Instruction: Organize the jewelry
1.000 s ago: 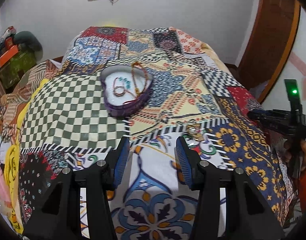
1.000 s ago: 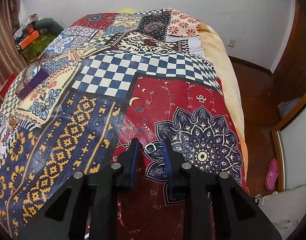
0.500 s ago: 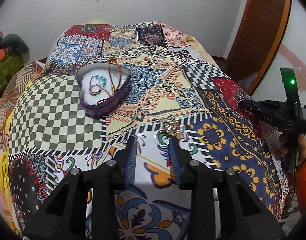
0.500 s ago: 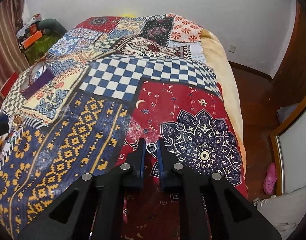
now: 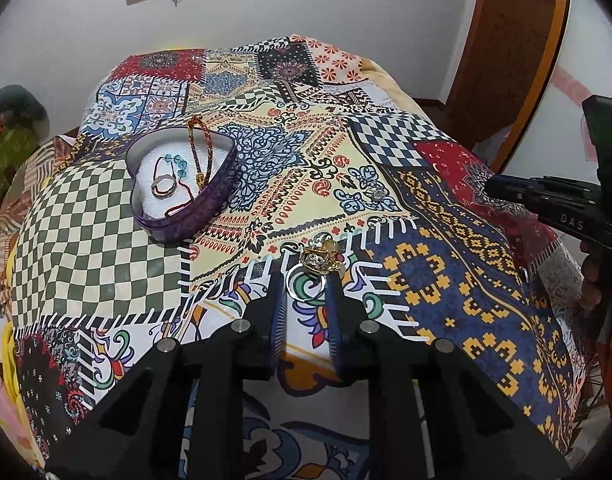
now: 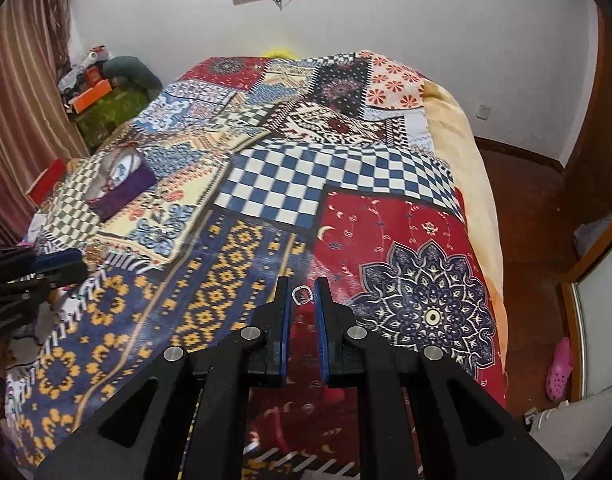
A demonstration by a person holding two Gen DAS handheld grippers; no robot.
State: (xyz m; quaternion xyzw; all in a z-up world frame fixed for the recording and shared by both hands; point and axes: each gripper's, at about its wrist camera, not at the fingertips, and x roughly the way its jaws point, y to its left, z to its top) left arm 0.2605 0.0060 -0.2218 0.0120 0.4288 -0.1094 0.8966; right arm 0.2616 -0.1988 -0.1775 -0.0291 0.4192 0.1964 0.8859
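My left gripper (image 5: 306,284) is shut on a gold ornate ring (image 5: 321,259) with a silver loop, held just above the patchwork bedspread (image 5: 105,248). My right gripper (image 6: 301,294) is shut on a small silver ring (image 6: 301,295) over the red patch. A purple heart-shaped box (image 5: 181,184) with bracelets and a ring inside sits on the bed to the far left; it also shows in the right wrist view (image 6: 119,188). Another silver ring (image 5: 376,193) lies on the cream patch.
The right gripper body (image 5: 566,208) shows at the right edge of the left wrist view. The bed's right edge drops to a wooden floor (image 6: 538,216). A pink shoe (image 6: 560,368) lies there. Clutter (image 6: 101,80) stands at the far left.
Both grippers have closed: the left one moved forward and closed on the gold ring, the right one closed on the small silver ring and lifted slightly.
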